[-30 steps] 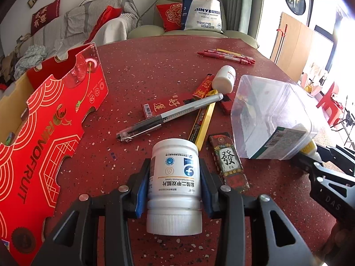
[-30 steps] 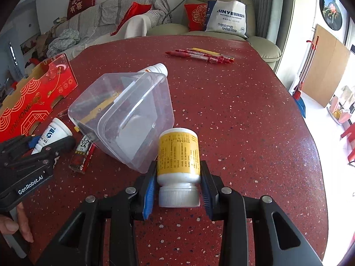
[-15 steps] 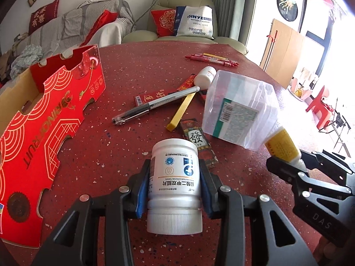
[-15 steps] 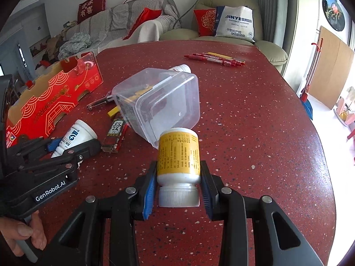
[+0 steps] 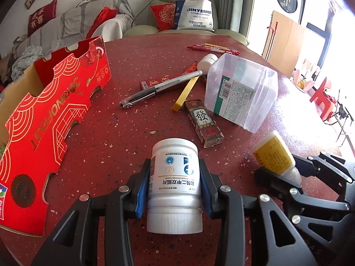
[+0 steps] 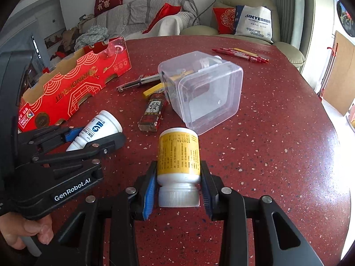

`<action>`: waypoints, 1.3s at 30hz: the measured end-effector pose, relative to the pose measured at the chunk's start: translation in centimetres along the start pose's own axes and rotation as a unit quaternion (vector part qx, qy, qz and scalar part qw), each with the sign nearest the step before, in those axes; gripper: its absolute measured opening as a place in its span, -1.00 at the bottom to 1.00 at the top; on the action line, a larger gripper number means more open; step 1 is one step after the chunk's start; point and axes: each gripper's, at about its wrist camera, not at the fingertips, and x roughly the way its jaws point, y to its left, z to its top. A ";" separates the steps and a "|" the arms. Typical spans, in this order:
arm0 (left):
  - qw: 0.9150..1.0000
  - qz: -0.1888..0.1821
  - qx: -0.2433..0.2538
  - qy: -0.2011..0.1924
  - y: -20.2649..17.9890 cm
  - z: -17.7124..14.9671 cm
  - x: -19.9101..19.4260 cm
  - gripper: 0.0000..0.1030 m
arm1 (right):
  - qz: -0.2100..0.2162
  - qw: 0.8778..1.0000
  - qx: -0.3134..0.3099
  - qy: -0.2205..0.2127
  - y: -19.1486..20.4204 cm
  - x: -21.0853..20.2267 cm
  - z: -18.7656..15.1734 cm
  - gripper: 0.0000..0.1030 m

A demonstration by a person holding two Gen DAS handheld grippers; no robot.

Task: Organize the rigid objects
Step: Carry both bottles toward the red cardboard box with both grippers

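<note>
My left gripper (image 5: 175, 190) is shut on a white pill bottle (image 5: 175, 175), cap toward the camera, held over the red table; the bottle also shows in the right wrist view (image 6: 97, 130). My right gripper (image 6: 178, 186) is shut on a yellow-labelled bottle (image 6: 178, 155), which shows at the right of the left wrist view (image 5: 274, 155). A clear plastic box (image 6: 204, 90) lies on its side ahead of both grippers, also in the left wrist view (image 5: 241, 93). Beside it lie a silver pen (image 5: 159, 86), a yellow stick (image 5: 185, 93), a dark pack with a Chinese character (image 5: 203, 122) and another white bottle (image 5: 206, 62).
A red cardboard fruit box (image 5: 51, 106) stands along the table's left side. Several red and yellow pens (image 5: 213, 47) lie at the far edge. Sofas and cushions stand behind the table. The table edge curves down on the right (image 6: 332, 119).
Both grippers have drawn back toward the near side of the table with their bottles. The clear box has tipped and turned, and now lies farther from both grippers.
</note>
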 end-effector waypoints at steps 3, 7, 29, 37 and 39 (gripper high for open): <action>1.000 0.008 0.006 -0.001 -0.4 0.2 0.2 -0.18 | -0.004 1.000 -0.006 -0.003 0.2 0.1 -0.1 -0.28; 1.000 0.006 0.004 -0.001 -0.6 0.3 0.3 -0.18 | -0.010 1.000 -0.009 -0.005 0.3 0.2 -0.2 -0.28; 1.000 0.025 -0.001 -0.005 -0.4 -0.7 -0.3 -0.17 | -0.046 0.999 -0.003 0.005 1.6 -0.1 -0.5 -0.28; 0.999 0.029 -0.016 -0.013 0.3 -2.6 -1.8 -0.18 | -0.061 0.998 0.008 -0.008 2.3 -1.3 -2.2 -0.28; 0.999 0.031 -0.014 -0.019 0.3 -3.1 -1.9 -0.17 | -0.065 0.998 0.009 -0.015 2.5 -1.5 -2.7 -0.28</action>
